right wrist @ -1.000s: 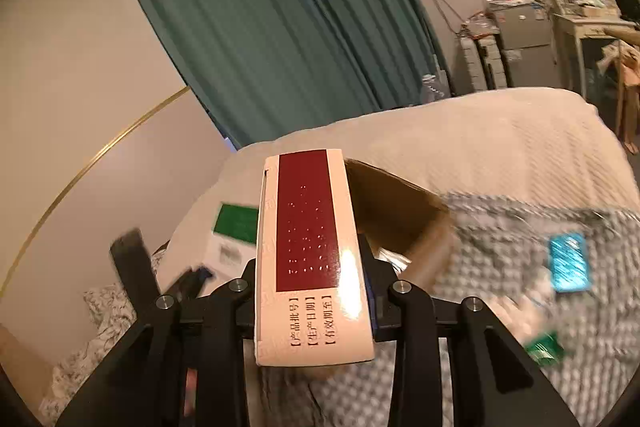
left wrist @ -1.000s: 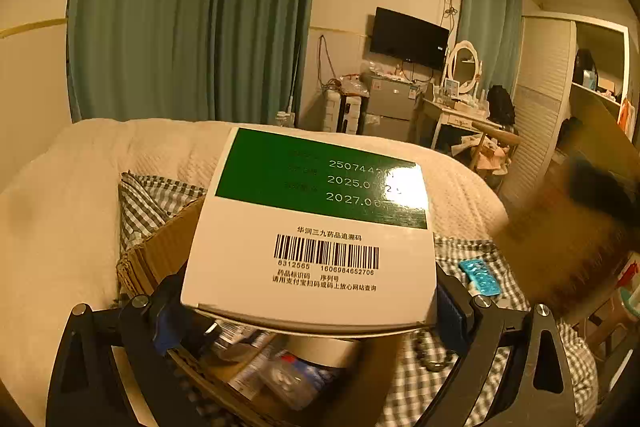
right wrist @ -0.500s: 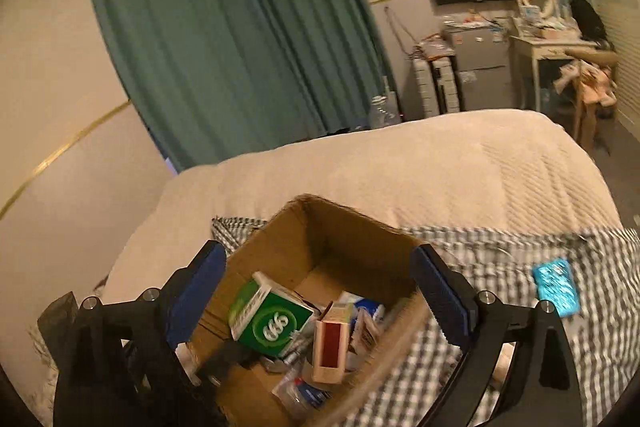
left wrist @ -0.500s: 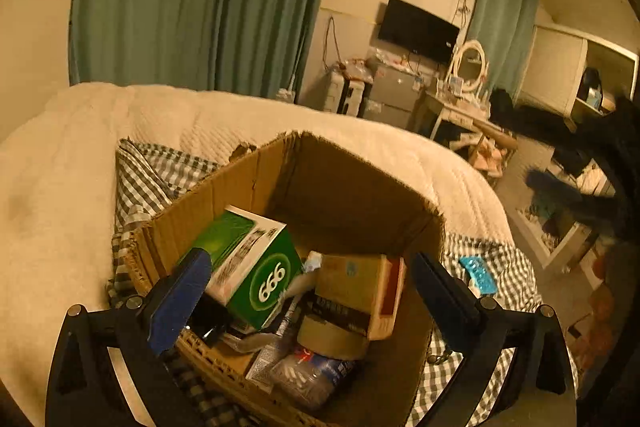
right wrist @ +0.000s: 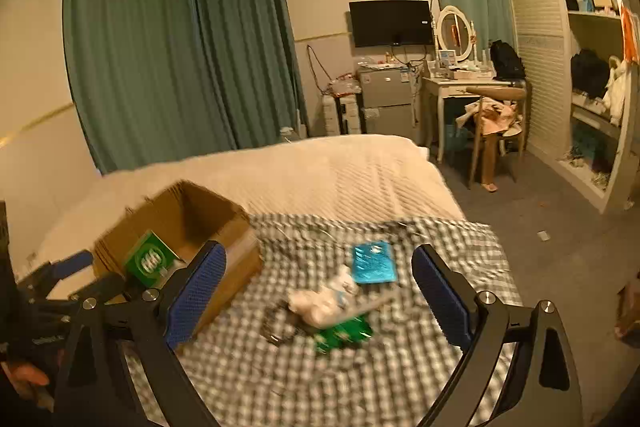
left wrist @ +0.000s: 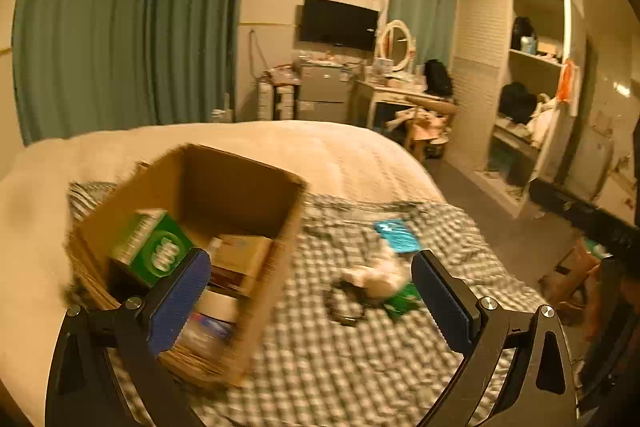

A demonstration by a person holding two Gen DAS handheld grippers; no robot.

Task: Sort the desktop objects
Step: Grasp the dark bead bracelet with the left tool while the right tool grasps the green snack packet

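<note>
You are well into the sort, by the look of it: the cardboard box [left wrist: 188, 227] on the checked cloth [left wrist: 340, 367] already holds several things, and only a small cluster lies loose on the cloth beside it. Both tools are free for the next pick: your left gripper [left wrist: 310, 293] has its blue pads wide apart with nothing between them, and your right gripper [right wrist: 318, 293] is spread just as wide and equally empty. Inside the box you can count one green carton [left wrist: 154, 247] leaning at the left wall, one tan carton [left wrist: 240, 253] beside it, and beneath them a pale round item and some blue-and-white packaging too blurred to name or number. Still out on the cloth: one blue blister pack [right wrist: 373, 262], one crumpled white wad [right wrist: 320, 301], one green packet [right wrist: 344, 335] just under the wad, and one small dark object [right wrist: 280, 325] touching the wad's left side, its nature unclear. So roughly four pieces remain, all near each other and to the right of the box; the cream bedspread [right wrist: 320, 175] beyond carries nothing to sort.
</note>
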